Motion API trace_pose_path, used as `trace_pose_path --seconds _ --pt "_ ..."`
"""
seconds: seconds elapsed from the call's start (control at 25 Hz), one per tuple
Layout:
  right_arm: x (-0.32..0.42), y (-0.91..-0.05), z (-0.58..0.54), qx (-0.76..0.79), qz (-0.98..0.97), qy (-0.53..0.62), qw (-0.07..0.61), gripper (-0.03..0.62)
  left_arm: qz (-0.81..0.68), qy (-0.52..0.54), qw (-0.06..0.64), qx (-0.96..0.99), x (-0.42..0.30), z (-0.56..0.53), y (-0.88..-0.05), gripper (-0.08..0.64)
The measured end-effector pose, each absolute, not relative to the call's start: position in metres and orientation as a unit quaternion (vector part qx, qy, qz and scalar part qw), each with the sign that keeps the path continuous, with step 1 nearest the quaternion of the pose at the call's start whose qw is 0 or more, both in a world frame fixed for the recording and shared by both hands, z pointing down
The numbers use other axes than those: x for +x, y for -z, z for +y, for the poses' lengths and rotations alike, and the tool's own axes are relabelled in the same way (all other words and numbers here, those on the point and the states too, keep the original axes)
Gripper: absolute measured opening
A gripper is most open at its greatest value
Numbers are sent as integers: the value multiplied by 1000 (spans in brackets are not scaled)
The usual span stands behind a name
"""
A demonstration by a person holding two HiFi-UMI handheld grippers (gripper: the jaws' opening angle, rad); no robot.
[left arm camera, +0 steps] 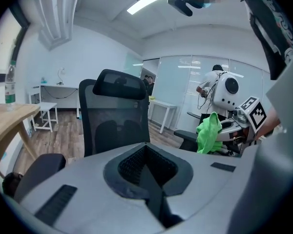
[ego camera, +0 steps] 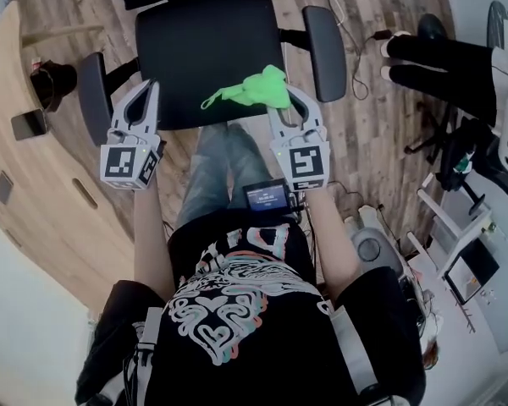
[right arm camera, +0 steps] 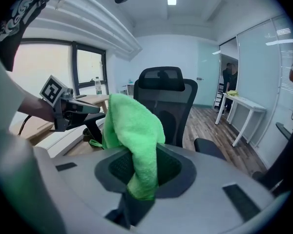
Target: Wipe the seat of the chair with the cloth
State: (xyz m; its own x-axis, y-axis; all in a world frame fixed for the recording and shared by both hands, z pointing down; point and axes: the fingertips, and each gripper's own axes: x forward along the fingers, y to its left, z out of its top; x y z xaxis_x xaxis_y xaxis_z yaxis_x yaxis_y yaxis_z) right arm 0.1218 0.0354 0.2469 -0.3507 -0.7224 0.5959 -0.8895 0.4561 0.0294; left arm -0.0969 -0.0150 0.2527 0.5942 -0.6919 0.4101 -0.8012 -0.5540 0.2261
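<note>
At the left edge of the head view a curved wooden desk (ego camera: pixel 34 150) is running down the frame. Just right of it, the left gripper (ego camera: pixel 146 91) is hovering beside the chair's left armrest (ego camera: pixel 93 96), at the seat's front left corner. Its own view is showing its jaws pressed together with nothing between them (left arm camera: pixel 147 147), pointing at the chair's backrest (left arm camera: pixel 117 116).

The black seat (ego camera: pixel 207 53) is filling the upper middle of the frame. Over its front right corner, the green cloth (ego camera: pixel 254 87) is hanging bunched from the right gripper (ego camera: pixel 289 100). Whether the cloth is touching the seat cannot be told. In the right gripper view the jaws are pinching a fold of the cloth (right arm camera: pixel 134 126), which is rising above them and blocking part of the chair.

Further right the right armrest (ego camera: pixel 324 41) is standing clear of both grippers, and at the upper right another person's dark-trousered legs (ego camera: pixel 440 62) are stretching across the wooden floor (ego camera: pixel 381 142).
</note>
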Motion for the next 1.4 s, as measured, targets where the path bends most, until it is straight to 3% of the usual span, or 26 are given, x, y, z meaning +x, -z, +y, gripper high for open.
trace_pose_path --seconds 1.4 --pt "145 -469 41 466 -788 -199 351 80 -381 -211 249 865 -59 -10 -474 0"
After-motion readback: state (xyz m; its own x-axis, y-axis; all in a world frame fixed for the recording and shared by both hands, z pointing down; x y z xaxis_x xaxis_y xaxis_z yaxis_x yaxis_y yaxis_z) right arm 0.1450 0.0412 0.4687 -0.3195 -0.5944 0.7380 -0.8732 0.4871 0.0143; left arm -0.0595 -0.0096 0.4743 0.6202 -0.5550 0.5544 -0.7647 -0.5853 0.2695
